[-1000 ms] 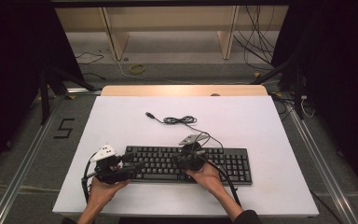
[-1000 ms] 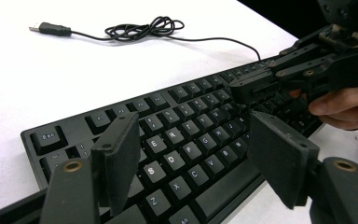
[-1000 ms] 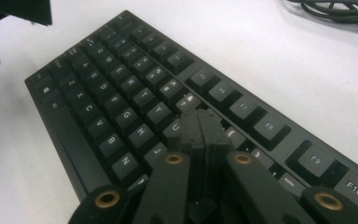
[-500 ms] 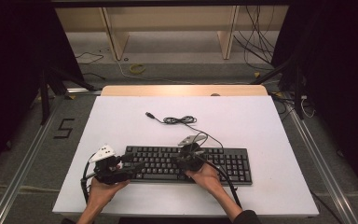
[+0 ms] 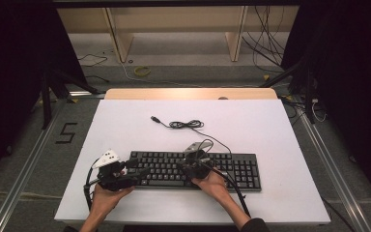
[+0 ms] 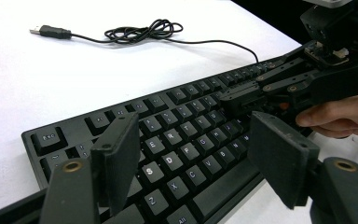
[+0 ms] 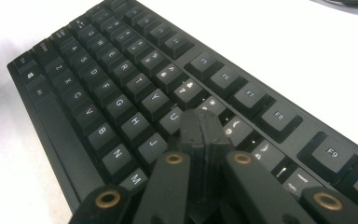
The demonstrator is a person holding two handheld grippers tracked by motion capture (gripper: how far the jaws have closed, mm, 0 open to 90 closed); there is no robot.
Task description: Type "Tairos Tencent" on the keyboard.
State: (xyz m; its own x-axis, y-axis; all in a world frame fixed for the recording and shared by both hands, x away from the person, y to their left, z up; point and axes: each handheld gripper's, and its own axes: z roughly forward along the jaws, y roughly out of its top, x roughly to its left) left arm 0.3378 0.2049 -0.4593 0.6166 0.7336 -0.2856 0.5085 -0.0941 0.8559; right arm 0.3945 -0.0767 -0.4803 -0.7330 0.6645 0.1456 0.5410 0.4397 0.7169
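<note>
White table (image 5: 270, 130) bears keyboard (image 5: 241, 169); left gripper (image 5: 136, 171) agape; right gripper (image 5: 183, 166) closed, empty.

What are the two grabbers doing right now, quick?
Left gripper: open, jaws wide apart above the keyboard, holding nothing.
Right gripper: shut, pads pressed together, holding nothing, tip over the keys near U and J.

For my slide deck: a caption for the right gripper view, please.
Shut hand-held gripper poised over the black keyboard, tips near the J and U keys.
</note>
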